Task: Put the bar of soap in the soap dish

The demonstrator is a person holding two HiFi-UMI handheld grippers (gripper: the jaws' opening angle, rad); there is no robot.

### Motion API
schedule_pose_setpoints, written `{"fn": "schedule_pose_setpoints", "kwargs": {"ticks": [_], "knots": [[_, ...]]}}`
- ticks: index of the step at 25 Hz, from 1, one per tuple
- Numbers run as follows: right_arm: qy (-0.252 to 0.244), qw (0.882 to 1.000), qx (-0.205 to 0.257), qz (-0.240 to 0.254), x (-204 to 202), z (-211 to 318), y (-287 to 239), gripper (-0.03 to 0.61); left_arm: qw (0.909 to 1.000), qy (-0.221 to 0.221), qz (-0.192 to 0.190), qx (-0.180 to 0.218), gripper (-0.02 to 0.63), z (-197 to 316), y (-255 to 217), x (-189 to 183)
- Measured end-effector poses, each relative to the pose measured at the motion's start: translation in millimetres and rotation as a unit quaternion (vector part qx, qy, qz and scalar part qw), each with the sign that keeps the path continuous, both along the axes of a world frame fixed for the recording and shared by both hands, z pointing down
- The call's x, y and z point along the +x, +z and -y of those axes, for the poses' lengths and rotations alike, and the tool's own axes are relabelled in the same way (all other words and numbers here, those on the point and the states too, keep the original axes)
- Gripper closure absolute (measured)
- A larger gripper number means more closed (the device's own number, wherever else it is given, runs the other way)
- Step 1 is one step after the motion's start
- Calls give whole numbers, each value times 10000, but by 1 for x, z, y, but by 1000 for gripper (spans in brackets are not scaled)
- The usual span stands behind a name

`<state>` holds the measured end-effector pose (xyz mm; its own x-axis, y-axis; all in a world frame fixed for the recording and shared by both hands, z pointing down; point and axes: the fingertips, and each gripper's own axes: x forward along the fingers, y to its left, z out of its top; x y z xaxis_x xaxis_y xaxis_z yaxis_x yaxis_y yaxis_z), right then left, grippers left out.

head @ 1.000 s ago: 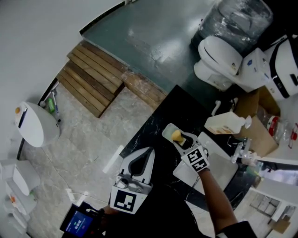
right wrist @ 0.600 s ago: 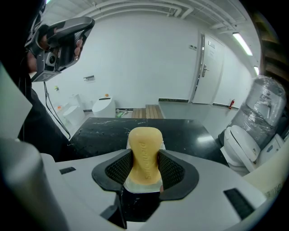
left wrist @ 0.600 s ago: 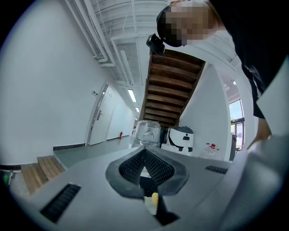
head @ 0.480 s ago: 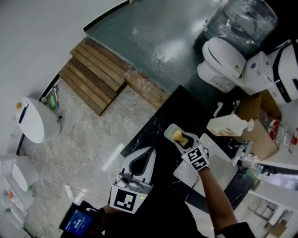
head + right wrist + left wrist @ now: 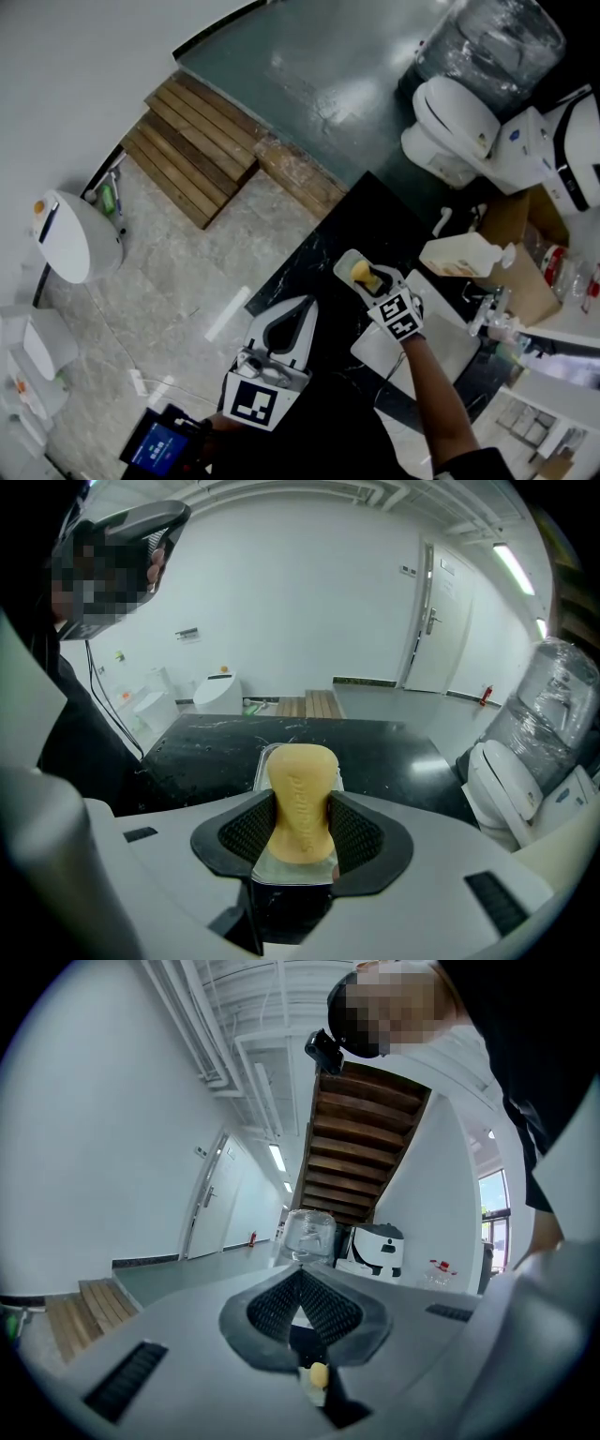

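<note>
Pinching the rounded yellow-orange bar of soap (image 5: 300,789) is the right hand-held gripper (image 5: 300,819); left hand-held gripper (image 5: 302,1283) closed.

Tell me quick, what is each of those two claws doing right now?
Left gripper: closed, holding nothing.
Right gripper: closed on the bar of soap, at the soap dish.

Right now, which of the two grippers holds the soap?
The right gripper: its jaws clamp the yellow bar of soap over the soap dish. The left gripper is shut on nothing.
</note>
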<state>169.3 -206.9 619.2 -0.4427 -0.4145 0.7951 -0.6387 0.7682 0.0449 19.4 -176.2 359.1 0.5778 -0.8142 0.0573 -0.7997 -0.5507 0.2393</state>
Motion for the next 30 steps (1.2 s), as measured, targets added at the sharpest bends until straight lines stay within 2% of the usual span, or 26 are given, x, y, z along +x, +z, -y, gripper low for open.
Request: {"fn": "schedule_pose_setpoints", "kwargs": {"ticks": [10,30], "knots": [[-165,9997,35,-157,1,-1,3,407,10000,-37,-16,-12,614,0,2,-3],[112,9997,177,-127,8,3,-4,407,9999,-58,-129,14,613,-7,3,-11]]}}
